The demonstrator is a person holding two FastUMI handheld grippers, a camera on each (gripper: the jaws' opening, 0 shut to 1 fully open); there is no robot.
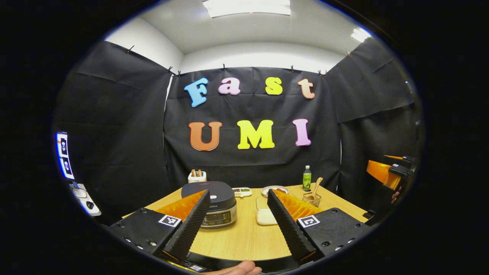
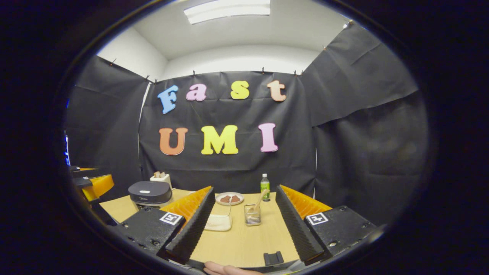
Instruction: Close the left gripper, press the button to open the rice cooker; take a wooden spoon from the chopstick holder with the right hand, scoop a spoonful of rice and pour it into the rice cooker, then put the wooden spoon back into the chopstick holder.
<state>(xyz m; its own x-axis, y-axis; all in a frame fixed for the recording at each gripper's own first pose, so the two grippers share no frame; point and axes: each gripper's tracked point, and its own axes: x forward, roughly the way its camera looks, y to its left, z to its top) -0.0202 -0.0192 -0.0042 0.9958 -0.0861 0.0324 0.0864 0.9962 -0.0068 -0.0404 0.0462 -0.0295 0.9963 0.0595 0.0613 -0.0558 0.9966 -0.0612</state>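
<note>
The left gripper [image 1: 238, 220] is hanging over the near edge of the wooden table [image 1: 244, 240] with its fingers spread wide and gripping nothing. Its left finger [image 1: 191, 225] is covering part of the rice cooker [image 1: 214, 202], which is sitting at about eleven o'clock from the gripper with its lid down. Between the fingers, a white container [image 1: 263, 214] is half hidden by the right finger. Farther right, at one o'clock, the wooden spoon [image 1: 317, 186] is leaning in the chopstick holder [image 1: 312, 198], beside a green bottle [image 1: 306, 178].

In the right gripper view, the right gripper [image 2: 244, 223] is likewise released and empty. The rice cooker [image 2: 149, 193] is standing at ten o'clock, uncovered here. The white container [image 2: 218, 222] is lying partly behind the left finger, the chopstick holder [image 2: 252, 214] and spoon [image 2: 261, 200] are straight ahead at twelve, and a plate [image 2: 229, 198] is sitting beyond; its contents are too small to name.
</note>
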